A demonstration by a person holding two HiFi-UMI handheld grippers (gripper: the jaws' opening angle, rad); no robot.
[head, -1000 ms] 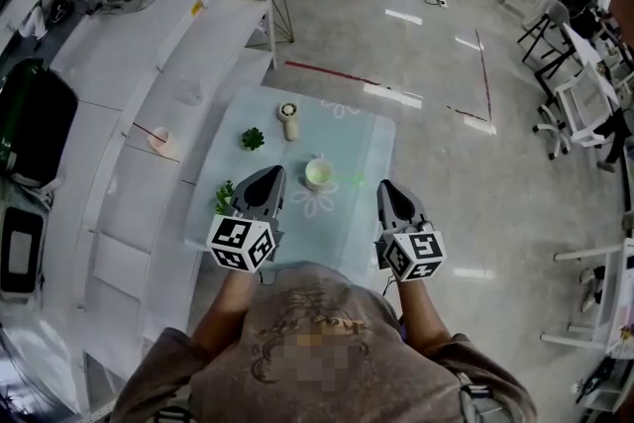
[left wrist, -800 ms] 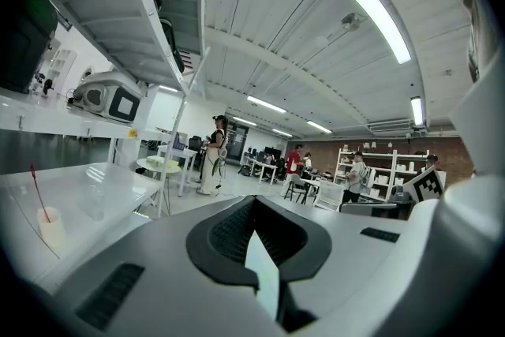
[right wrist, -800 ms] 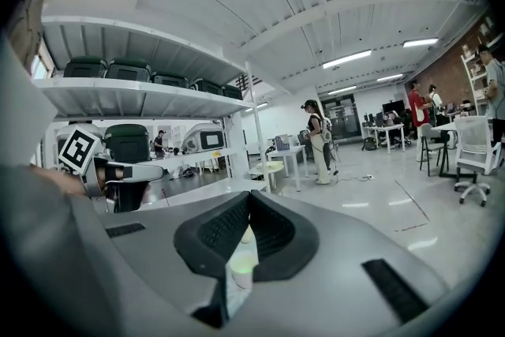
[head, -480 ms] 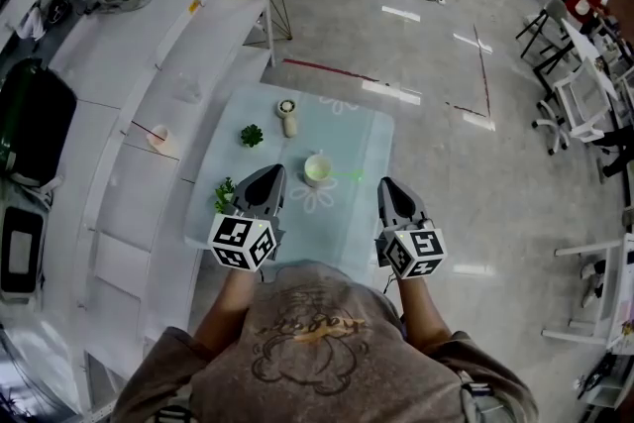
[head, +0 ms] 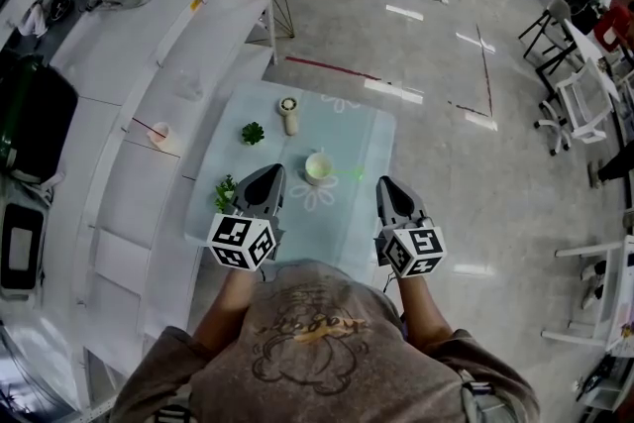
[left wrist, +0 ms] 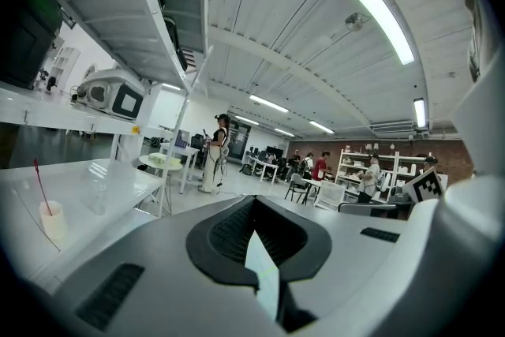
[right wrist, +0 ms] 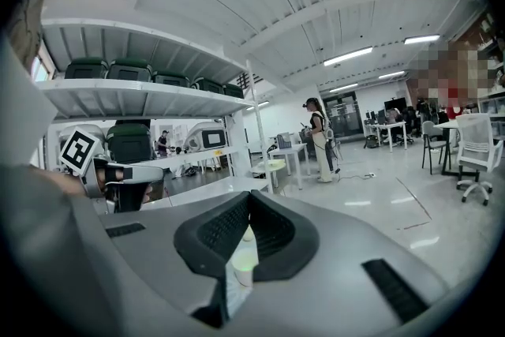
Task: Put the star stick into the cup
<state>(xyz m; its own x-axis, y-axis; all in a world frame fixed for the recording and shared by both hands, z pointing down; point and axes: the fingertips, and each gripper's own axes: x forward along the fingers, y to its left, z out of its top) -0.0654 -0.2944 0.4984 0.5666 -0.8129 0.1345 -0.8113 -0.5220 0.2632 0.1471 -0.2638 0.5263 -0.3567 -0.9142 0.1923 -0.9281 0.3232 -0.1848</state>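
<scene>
Almost nothing has moved in the last second. The left gripper (head: 265,175) and the right gripper (head: 388,185) sit in the same spots at the near edge of the pale blue tabletop (head: 357,218), both squeezed shut with nothing in them. The small white round cup (head: 318,170) stands between them, a bit farther out. The white stick with a round head (head: 288,118) is, I think, the star stick. It lies past the cup, untouched. So the job has not started yet: a gripper must first open and reach for the stick.

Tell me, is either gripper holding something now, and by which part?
Nothing is held. The left gripper and the right gripper are both shut and empty; the cup stands untouched.
</scene>
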